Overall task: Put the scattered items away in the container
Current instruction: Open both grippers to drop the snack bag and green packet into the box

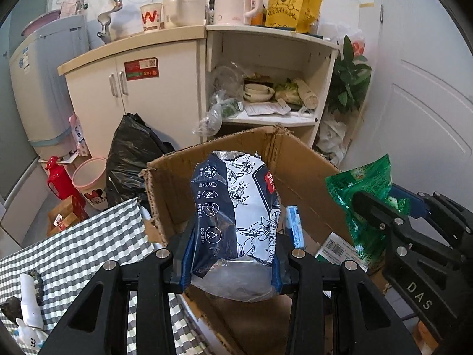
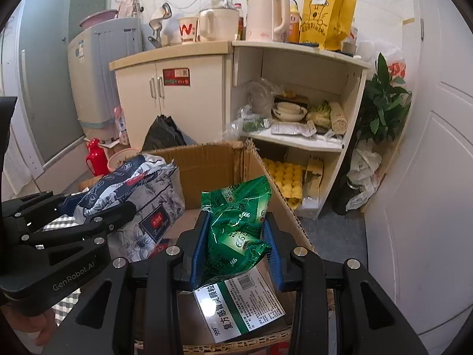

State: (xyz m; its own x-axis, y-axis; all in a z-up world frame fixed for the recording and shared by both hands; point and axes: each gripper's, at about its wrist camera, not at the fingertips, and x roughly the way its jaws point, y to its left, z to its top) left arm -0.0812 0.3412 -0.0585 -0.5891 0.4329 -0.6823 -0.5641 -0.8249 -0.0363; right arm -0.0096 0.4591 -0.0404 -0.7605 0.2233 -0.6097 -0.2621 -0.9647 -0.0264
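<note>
Left of the open brown cardboard box (image 1: 295, 159), small items are left lying on the grey-and-white checked tabletop (image 1: 88, 236). Over the box's left half, a navy-and-white floral foil packet (image 1: 236, 222) is held clamped across its middle by the left claw (image 1: 233, 266). It is judged light, soft and slippery. Over the box's right half, a crinkled green foil sachet pack (image 2: 236, 230) is pinched by the right claw (image 2: 236, 254); likely light and crushable. A green-and-white medicine box (image 2: 239, 304) is seen inside the box.
</note>
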